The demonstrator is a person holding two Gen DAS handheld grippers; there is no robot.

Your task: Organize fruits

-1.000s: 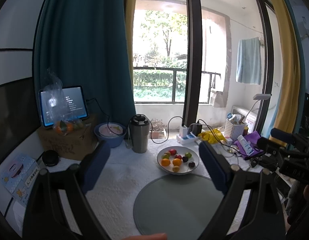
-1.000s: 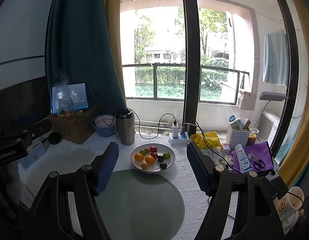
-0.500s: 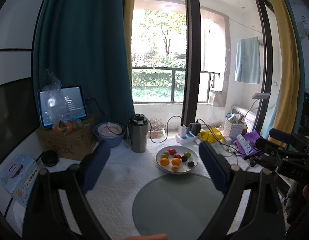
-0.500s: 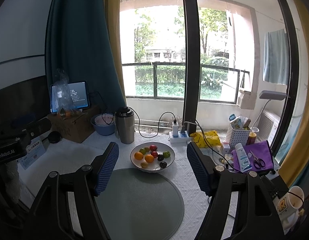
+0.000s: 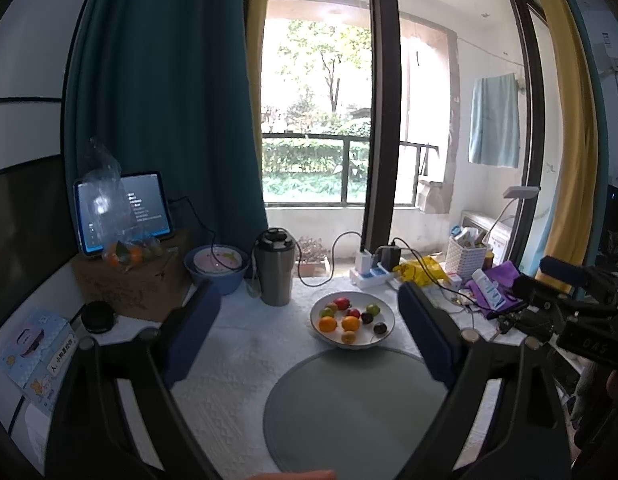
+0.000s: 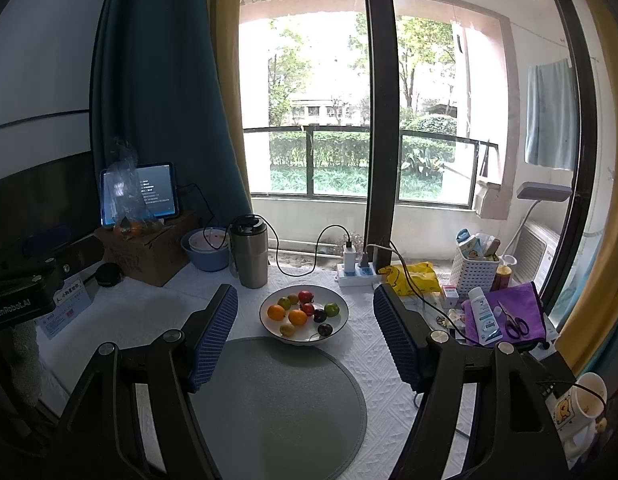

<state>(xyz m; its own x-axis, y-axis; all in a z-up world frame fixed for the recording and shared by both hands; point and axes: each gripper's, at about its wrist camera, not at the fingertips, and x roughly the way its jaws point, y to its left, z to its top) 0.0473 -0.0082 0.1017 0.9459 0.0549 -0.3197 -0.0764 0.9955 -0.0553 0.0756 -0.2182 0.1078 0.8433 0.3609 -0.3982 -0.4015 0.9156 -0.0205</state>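
Observation:
A white bowl (image 5: 383, 334) (image 6: 341, 326) of several small fruits stands mid-table: oranges (image 5: 327, 324) (image 6: 276, 312), a red apple (image 5: 341, 303) (image 6: 305, 296), green fruits (image 6: 331, 309) and dark plums (image 6: 325, 329). A round grey-green mat (image 5: 349, 408) (image 6: 277, 404) lies in front of it. My left gripper (image 5: 309, 338) is open and empty, held above the table short of the bowl. My right gripper (image 6: 305, 330) is open and empty, framing the bowl from above the mat.
A steel tumbler (image 6: 249, 252), a blue bowl (image 6: 207, 250), a cardboard box (image 6: 149, 246) with a tablet and bagged fruit stand at the back left. A power strip (image 6: 357, 268), yellow bag, white basket (image 6: 473, 272), purple cloth with scissors and a mug (image 6: 577, 408) are on the right.
Both views have shifted slightly; the bowl sits a little lower and nearer in the left wrist view. Both grippers stay open and empty.

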